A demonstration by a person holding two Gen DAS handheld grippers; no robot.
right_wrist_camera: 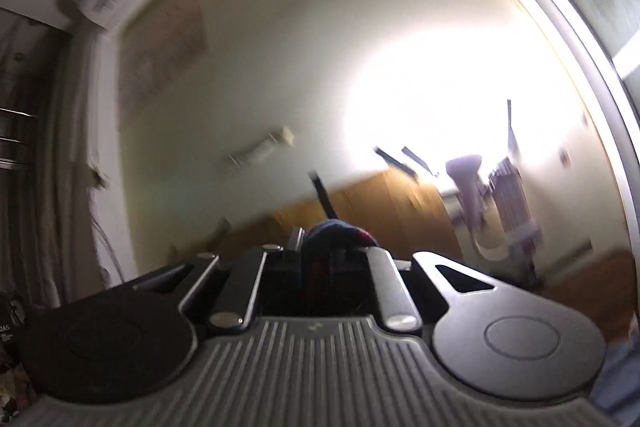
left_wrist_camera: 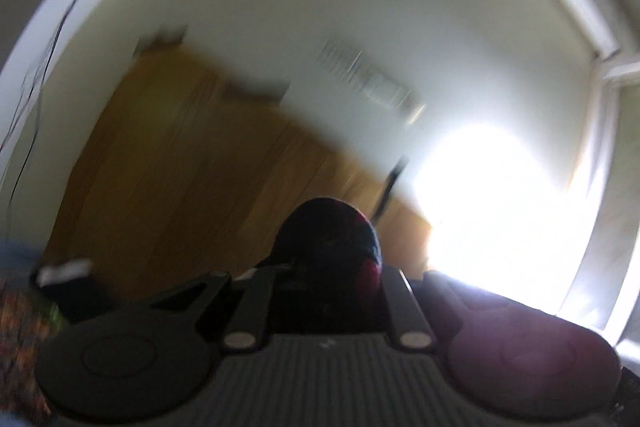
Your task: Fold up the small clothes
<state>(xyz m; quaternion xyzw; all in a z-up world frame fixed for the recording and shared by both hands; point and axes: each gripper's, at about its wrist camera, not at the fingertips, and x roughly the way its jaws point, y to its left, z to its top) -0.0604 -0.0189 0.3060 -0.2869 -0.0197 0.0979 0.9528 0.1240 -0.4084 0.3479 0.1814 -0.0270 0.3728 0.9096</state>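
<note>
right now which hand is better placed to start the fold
Neither clearly: the left gripper and the right gripper are both shut on dark cloth, raised toward the wall. Both views are blurred.

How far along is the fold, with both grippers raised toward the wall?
Done: no finished fold is visible. In hand: left gripper and right gripper each pinch dark blue-and-red cloth, held up facing the wall. Left: laying it down and folding it.

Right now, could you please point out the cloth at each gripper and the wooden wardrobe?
Cloth (left_wrist_camera: pixel 332 227), left wrist view, its rounded top.
Cloth (right_wrist_camera: pixel 332 229), right wrist view, its bunched top.
Wardrobe (left_wrist_camera: pixel 168 155), left wrist view, its door.
</note>
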